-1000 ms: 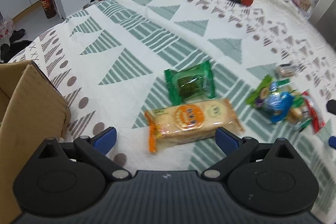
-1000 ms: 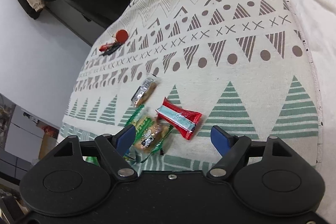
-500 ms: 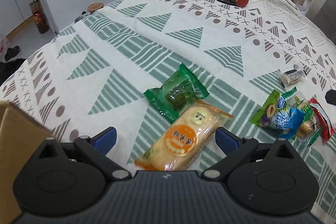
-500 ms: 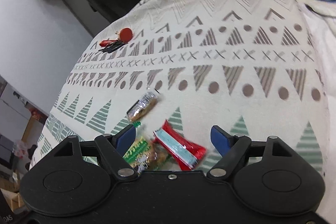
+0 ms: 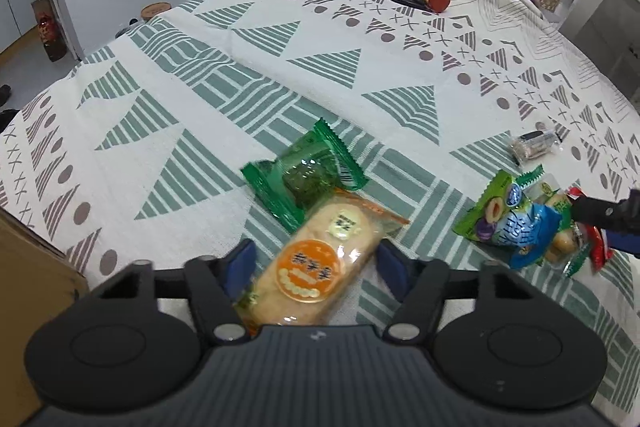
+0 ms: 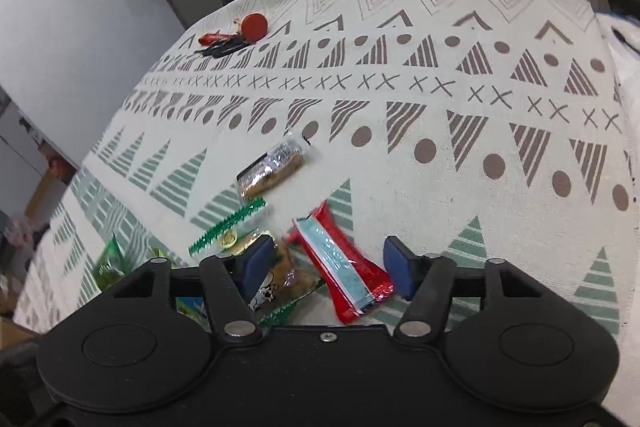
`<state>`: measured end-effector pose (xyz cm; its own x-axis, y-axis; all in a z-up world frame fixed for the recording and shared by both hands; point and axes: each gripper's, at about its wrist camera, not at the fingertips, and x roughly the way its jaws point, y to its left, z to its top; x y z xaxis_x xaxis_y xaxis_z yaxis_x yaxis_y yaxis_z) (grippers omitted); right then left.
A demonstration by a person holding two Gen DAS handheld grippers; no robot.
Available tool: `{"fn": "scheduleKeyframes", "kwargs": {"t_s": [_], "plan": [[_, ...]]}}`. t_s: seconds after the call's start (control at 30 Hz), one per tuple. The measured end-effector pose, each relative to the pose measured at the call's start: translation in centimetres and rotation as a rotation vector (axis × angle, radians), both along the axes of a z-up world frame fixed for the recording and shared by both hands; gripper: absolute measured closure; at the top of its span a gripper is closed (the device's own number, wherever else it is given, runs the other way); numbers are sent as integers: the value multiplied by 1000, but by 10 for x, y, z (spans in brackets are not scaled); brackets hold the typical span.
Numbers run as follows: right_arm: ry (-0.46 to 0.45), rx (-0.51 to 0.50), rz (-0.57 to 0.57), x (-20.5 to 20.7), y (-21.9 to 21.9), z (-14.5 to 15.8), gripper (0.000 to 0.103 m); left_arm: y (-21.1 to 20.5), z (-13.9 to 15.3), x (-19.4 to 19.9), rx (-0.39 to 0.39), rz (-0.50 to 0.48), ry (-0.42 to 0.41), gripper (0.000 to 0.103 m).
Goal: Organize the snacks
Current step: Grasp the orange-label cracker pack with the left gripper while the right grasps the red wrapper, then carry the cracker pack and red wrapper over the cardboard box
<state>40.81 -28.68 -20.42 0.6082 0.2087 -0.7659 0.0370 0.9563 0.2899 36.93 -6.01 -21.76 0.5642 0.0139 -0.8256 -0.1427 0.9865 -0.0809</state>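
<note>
Patterned tablecloth (image 5: 200, 115), clear orange-labelled cracker pack (image 5: 316, 263) between spread left tool (image 5: 314, 263) fingers

Black left tool (image 5: 314, 261), blue pads, silver pivot screws, ribbed housing

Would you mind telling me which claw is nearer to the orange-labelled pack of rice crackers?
Left. The left claw straddles the orange-labelled pack of rice crackers, open. The right claw is off to the right, open over a red wrapped bar.
</note>
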Motion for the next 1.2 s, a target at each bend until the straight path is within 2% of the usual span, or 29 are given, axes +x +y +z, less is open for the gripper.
{"fn": "scheduleKeyframes", "kwargs": {"t_s": [0.17,0.23,0.37,0.43,0.63,1.2], "plan": [[6,36,12,-6,-5,1,62,-2,4,-4,-9,-11,14,63],[27,30,8,-8,-7,0,81,-1,5,-6,-34,-5,28,68],[35,38,-1,-16,-8,0,81,0,9,-15,-49,6,45,68],[48,73,-22,-22,-12,2,81,0,13,-23,-61,4,46,69],[25,138,-55,-46,-17,17,82,6,37,-51,-102,17,14,69],[-129,206,130,-112,50,87,82,64,125,-134,-123,75,-145,69]]}}
